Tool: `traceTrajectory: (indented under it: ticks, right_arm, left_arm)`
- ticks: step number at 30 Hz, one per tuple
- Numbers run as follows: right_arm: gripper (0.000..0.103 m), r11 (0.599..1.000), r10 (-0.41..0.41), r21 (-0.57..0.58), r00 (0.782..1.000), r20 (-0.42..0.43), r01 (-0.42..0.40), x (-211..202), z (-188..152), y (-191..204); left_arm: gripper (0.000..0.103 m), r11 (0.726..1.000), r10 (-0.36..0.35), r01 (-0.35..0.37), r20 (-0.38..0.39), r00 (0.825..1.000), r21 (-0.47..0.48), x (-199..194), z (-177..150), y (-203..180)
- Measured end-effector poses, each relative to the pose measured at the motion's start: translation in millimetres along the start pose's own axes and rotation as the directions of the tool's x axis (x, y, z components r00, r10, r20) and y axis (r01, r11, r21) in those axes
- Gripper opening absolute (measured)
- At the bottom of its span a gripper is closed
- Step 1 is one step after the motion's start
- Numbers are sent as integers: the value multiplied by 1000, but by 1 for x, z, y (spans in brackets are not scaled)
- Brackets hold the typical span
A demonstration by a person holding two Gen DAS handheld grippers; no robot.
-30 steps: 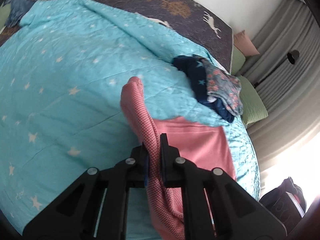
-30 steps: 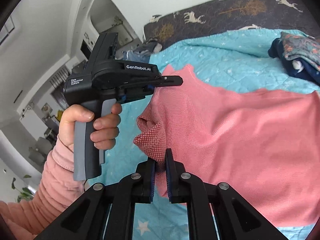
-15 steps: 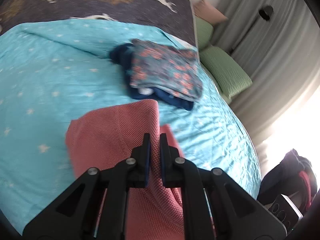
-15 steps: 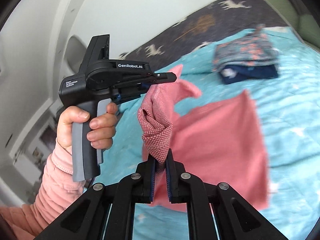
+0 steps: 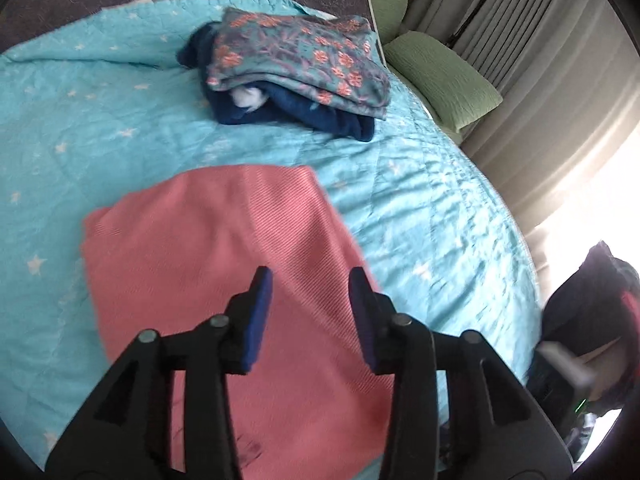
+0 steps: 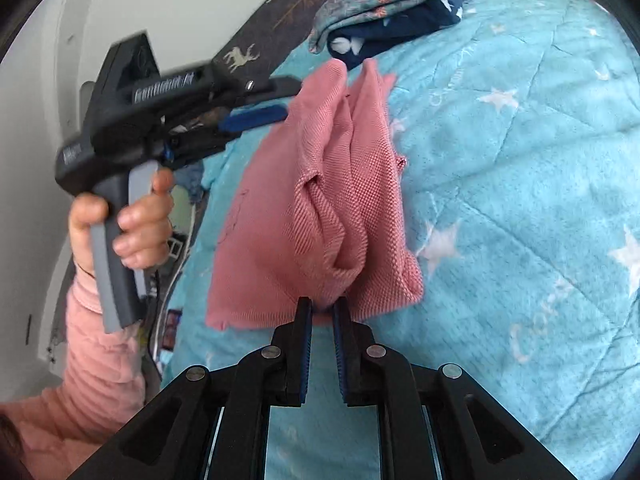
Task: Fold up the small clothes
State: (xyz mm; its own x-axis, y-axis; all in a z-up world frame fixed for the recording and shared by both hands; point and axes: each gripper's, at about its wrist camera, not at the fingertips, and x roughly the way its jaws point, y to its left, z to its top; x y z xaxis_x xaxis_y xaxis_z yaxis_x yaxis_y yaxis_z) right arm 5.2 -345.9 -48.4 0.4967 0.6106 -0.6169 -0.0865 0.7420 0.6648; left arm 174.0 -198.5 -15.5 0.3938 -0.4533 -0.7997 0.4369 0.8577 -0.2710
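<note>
A pink knit garment (image 5: pixel 224 272) lies folded over on the turquoise star quilt (image 5: pixel 80 112). My left gripper (image 5: pixel 310 292) hovers just above it, jaws opening, nothing between them. In the right wrist view the left gripper (image 6: pixel 293 97) is held in a person's hand (image 6: pixel 132 216), with the garment's raised edge (image 6: pixel 328 168) just beside its tips. My right gripper (image 6: pixel 322 306) still pinches a bunched fold of the garment at its very tips, and its jaws are starting to open.
A folded pile, a floral cloth (image 5: pixel 296 64) on a navy one (image 5: pixel 288 116), sits farther along the quilt. Green pillows (image 5: pixel 440 76) and grey curtains (image 5: pixel 560 60) lie beyond the bed edge. A dark bag (image 5: pixel 592 320) stands off the bed's right side.
Both grippers carried the pink garment's edge across toward the folded pile, doubling it over. The left gripper then opened and let go. The right gripper's jaws have parted slightly.
</note>
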Motion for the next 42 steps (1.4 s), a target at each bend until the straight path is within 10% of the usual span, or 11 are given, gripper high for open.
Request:
traceTrajectory:
  ticks: [11,15,27,42]
  right_arm:
    - [32,999,50,-23,997,58,-48,-37,38,-12]
    - [54,996,56,-68,998,3,-56,-18,82,1]
    - [57,977,181,149,957,-228,-149,88,176,-34]
    - [61,906,412,163,900,-143,-390,123,241,-4]
  left_arm:
    - [71,991,110,-114,49,993,66,-49,-97,10]
    - [73,991,94,-96,29,995,96,-45,-111,0]
    - [74,994,11,-14,32,999,112,-12,-69,-33]
    - [77,993,-77,78,-14,997,86,18,-68,-21]
